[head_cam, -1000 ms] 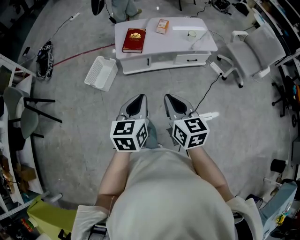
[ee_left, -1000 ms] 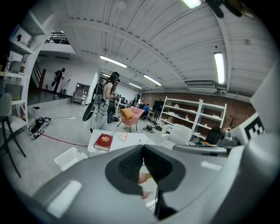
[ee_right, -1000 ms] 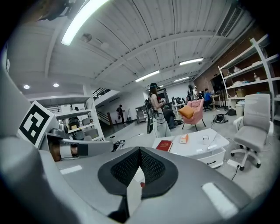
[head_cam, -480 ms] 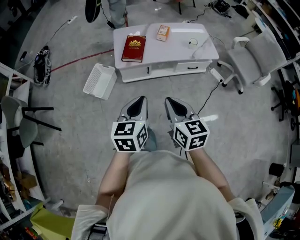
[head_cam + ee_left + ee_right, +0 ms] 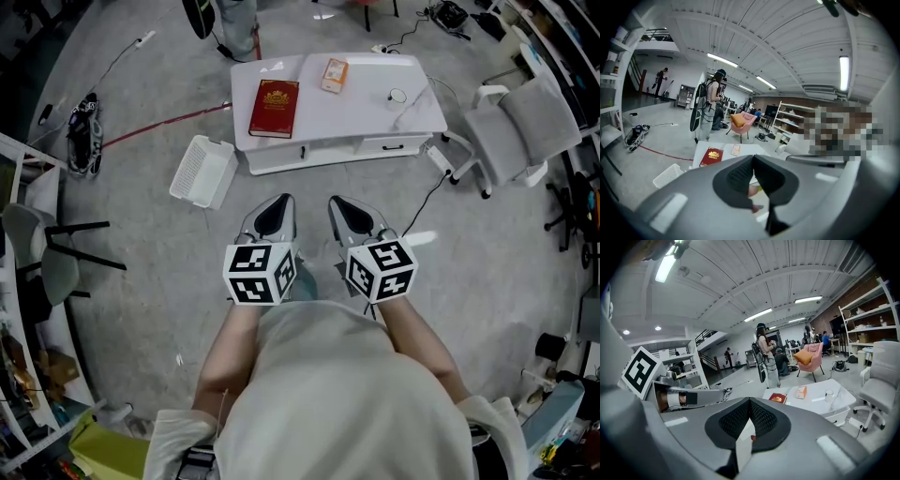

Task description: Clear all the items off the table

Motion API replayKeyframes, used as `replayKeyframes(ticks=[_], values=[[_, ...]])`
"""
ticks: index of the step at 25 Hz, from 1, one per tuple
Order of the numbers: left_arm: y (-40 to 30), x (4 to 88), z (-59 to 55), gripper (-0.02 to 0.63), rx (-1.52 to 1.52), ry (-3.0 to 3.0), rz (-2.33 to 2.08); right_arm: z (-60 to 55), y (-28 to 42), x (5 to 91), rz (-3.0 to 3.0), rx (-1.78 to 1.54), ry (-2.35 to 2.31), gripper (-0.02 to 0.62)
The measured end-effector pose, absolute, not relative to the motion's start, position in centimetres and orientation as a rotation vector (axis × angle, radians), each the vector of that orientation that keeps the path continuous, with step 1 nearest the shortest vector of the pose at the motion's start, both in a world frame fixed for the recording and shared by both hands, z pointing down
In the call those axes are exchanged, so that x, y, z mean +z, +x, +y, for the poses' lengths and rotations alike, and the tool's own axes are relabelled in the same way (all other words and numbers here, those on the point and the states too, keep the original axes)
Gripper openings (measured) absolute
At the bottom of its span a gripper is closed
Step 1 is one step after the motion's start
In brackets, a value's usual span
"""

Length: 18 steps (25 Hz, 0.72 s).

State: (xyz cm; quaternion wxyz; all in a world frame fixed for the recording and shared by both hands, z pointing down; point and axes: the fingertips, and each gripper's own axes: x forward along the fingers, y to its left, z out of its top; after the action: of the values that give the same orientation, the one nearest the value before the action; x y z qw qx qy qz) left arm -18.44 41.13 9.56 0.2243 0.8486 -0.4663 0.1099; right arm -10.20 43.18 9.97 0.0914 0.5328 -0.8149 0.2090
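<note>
Left gripper (image 5: 278, 200) and right gripper (image 5: 339, 202) are holding fingers closed, empty, while book (image 5: 274, 108), box (image 5: 334, 75) and cup (image 5: 397, 96) are sitting uncleared on the worktop (image 5: 361, 120) at twelve o'clock.

Table (image 5: 356, 117) sits ahead on the floor. 3 things on it: book (image 5: 274, 96) at the left, small box (image 5: 334, 74) toward the back middle, cup (image 5: 397, 96) at the right. Basket (image 5: 203, 171) on the floor just beside the table's left end. Chair (image 5: 525, 122) right of the table. Left gripper (image 5: 279, 202) and right gripper (image 5: 337, 202) side by side, in front of the table, well apart from it. Standing person (image 5: 234, 19) behind the table's left end.
</note>
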Motion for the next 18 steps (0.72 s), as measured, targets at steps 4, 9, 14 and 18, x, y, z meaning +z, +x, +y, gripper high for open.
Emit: replayKeyframes(ticks=[4, 9, 14, 18], values=[[-18.6, 9.6, 38.5, 0.009, 0.309, 2.343, -1.277, 40.5, -10.6, 10.2, -2.415, 0.635, 1.574, -0.003], [-19.0, 9.7, 35.4, 0.009, 0.310, 2.339, -1.263, 37.4, -11.3, 10.4, -2.407, 0.650, 1.568, -0.003], [-19.5, 10.0, 32.5, 0.009, 0.305, 2.339, -1.247, 34.4, -12.1, 10.8, -2.401, 0.659, 1.571, -0.003], [-20.1, 10.3, 30.6, 0.009, 0.301, 2.343, -1.235, 32.5, -13.0, 11.2, -2.402, 0.661, 1.570, -0.002]])
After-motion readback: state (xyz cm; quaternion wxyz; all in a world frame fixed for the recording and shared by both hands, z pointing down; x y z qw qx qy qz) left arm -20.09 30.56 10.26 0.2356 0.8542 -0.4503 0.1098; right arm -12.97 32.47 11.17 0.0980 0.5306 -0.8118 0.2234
